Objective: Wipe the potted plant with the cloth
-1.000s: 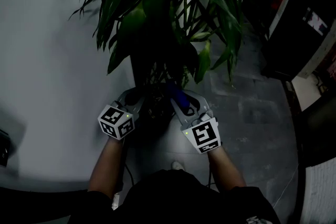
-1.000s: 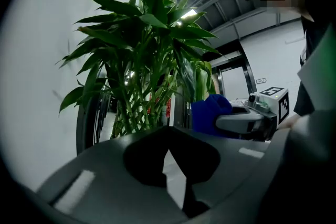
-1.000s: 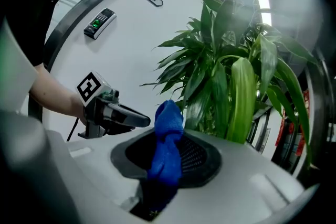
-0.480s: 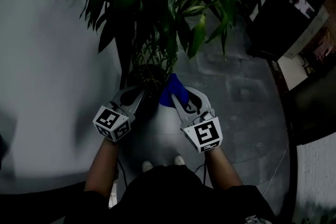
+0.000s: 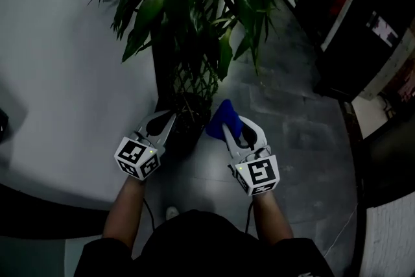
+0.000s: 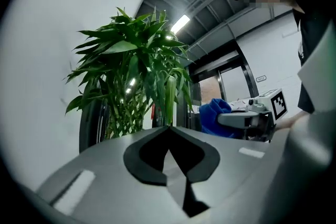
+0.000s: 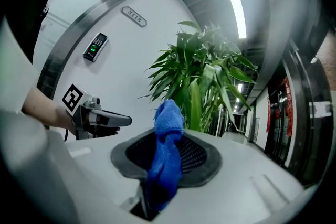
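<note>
The potted plant [image 5: 194, 3] has long green leaves over braided stems, and its dark pot [image 5: 185, 123] stands on the floor by the wall. My right gripper [image 5: 228, 132] is shut on a blue cloth [image 5: 224, 117], just right of the pot and below the lowest leaves. In the right gripper view the cloth [image 7: 167, 157] hangs out of the closed jaws with the plant [image 7: 205, 81] beyond. My left gripper [image 5: 166, 120] is shut and empty at the pot's left rim. The left gripper view shows its tips [image 6: 168, 129] together, with the plant [image 6: 134, 71] ahead and the cloth [image 6: 214, 117] at right.
A white curved wall [image 5: 58, 74] runs along the left, with a card reader [image 7: 95, 45] on it. Grey floor tiles [image 5: 298, 133] spread to the right toward a dark doorway with red trim [image 5: 337, 3]. The person's shoe [image 5: 172, 211] is below the pot.
The head view has shifted. The right gripper with the cloth has come out from under the low leaves and now sits slightly right of the pot. The left gripper stays at the pot.
</note>
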`<state>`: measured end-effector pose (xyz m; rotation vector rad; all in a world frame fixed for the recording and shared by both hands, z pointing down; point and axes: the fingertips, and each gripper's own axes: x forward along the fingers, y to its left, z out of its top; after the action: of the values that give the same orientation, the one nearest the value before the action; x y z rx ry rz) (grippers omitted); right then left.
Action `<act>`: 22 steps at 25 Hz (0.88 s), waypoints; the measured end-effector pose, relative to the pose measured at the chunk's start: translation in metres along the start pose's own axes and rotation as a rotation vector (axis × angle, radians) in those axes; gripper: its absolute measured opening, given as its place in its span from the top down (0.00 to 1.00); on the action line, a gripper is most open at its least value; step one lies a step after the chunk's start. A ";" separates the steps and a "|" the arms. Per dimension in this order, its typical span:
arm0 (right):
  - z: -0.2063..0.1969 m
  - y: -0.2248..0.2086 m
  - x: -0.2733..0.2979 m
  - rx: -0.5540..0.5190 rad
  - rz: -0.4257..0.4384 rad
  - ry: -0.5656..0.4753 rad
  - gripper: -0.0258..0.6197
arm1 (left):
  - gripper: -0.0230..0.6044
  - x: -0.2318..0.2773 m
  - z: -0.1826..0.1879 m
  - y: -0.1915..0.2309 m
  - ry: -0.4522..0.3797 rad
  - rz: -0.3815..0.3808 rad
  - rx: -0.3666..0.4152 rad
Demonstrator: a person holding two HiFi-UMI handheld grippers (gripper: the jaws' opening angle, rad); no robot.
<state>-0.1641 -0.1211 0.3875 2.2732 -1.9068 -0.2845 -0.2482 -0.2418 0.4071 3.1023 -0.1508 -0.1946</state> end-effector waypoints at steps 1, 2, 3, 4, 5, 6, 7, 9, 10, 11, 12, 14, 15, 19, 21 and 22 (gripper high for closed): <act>-0.002 -0.005 -0.008 0.015 0.000 -0.005 0.80 | 0.95 -0.001 -0.001 -0.008 0.001 0.014 0.001; -0.003 -0.010 -0.016 0.030 0.002 -0.011 0.80 | 0.95 -0.001 -0.003 -0.015 0.003 0.028 0.000; -0.005 -0.014 -0.024 0.043 0.003 -0.016 0.80 | 0.95 -0.002 -0.005 -0.021 0.004 0.041 -0.004; -0.006 -0.019 -0.032 0.052 0.004 -0.021 0.80 | 0.95 -0.003 -0.006 -0.028 0.003 0.054 -0.010; -0.007 -0.022 -0.039 0.059 0.005 -0.025 0.80 | 0.95 -0.003 -0.006 -0.035 0.001 0.068 -0.015; -0.008 -0.026 -0.047 0.066 0.008 -0.029 0.80 | 0.95 -0.005 -0.005 -0.043 -0.003 0.083 -0.019; -0.009 -0.028 -0.055 0.075 0.013 -0.033 0.80 | 0.95 -0.007 -0.004 -0.050 -0.006 0.098 -0.019; -0.013 -0.032 -0.069 0.104 0.027 -0.041 0.80 | 0.95 -0.013 -0.003 -0.065 -0.011 0.128 -0.008; -0.016 -0.033 -0.076 0.120 0.034 -0.044 0.80 | 0.95 -0.018 -0.002 -0.071 -0.013 0.143 -0.003; -0.020 -0.034 -0.082 0.135 0.042 -0.045 0.80 | 0.95 -0.023 -0.003 -0.077 -0.012 0.160 -0.001; -0.024 -0.034 -0.087 0.148 0.050 -0.044 0.80 | 0.95 -0.030 -0.005 -0.082 -0.005 0.180 -0.002; -0.038 -0.030 -0.099 0.177 0.068 -0.034 0.80 | 0.95 -0.054 -0.012 -0.088 0.031 0.229 -0.003; -0.046 -0.029 -0.105 0.195 0.074 -0.024 0.80 | 0.95 -0.067 -0.015 -0.089 0.049 0.257 -0.002; -0.063 -0.045 -0.125 0.310 0.053 -0.008 0.80 | 0.95 -0.100 -0.022 -0.086 0.042 0.357 -0.045; -0.059 -0.050 -0.127 0.338 0.039 -0.029 0.80 | 0.95 -0.102 -0.021 -0.080 0.032 0.367 -0.046; -0.055 -0.051 -0.127 0.338 0.032 -0.043 0.80 | 0.95 -0.101 -0.020 -0.078 0.028 0.362 -0.038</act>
<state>-0.1236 0.0129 0.4333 2.4528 -2.1521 -0.0042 -0.3386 -0.1542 0.4362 2.9685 -0.6897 -0.1399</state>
